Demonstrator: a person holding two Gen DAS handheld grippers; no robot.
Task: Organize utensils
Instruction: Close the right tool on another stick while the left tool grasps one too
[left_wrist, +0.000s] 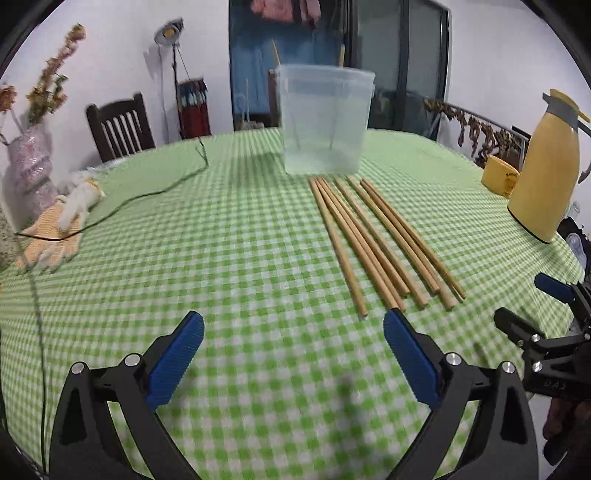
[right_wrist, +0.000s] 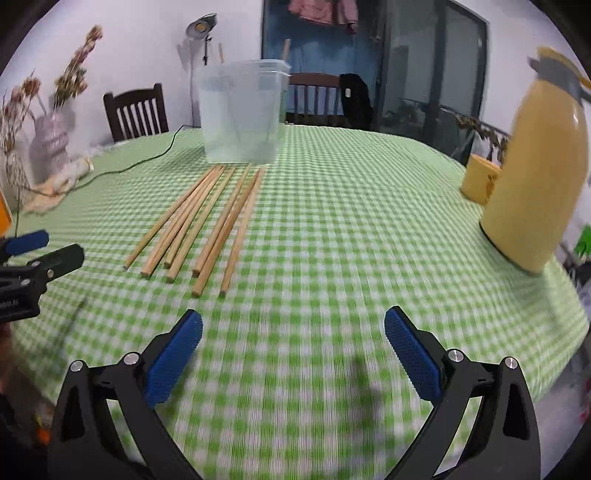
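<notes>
Green-and-white checked cloth (left_wrist: 240, 236) covers the round table, and on it lie several wooden chopsticks (left_wrist: 373, 240) side by side, loosely fanned, with their far ends close to a translucent plastic container (left_wrist: 325, 118). The container stands upright behind them, and at least two chopsticks stand inside it, their tips showing above the rim.

The left gripper (left_wrist: 293, 325) hovers above the cloth with its blue-padded jaws spread wide and nothing between them; its right finger is just beside the near ends of the chopsticks. The right gripper (right_wrist: 293, 325) hovers too, also wide apart and empty, and the chopsticks lie ahead of it to the left.

At the right edge of the table stand a yellow thermos jug (left_wrist: 546, 173) and a yellow mug (left_wrist: 500, 177). On the left lie a yellow work glove (left_wrist: 55, 229) and a black cable (left_wrist: 147, 194) that runs across the cloth, near a vase with dried flowers (left_wrist: 29, 166). Dark wooden chairs (left_wrist: 120, 127) stand behind the table.
</notes>
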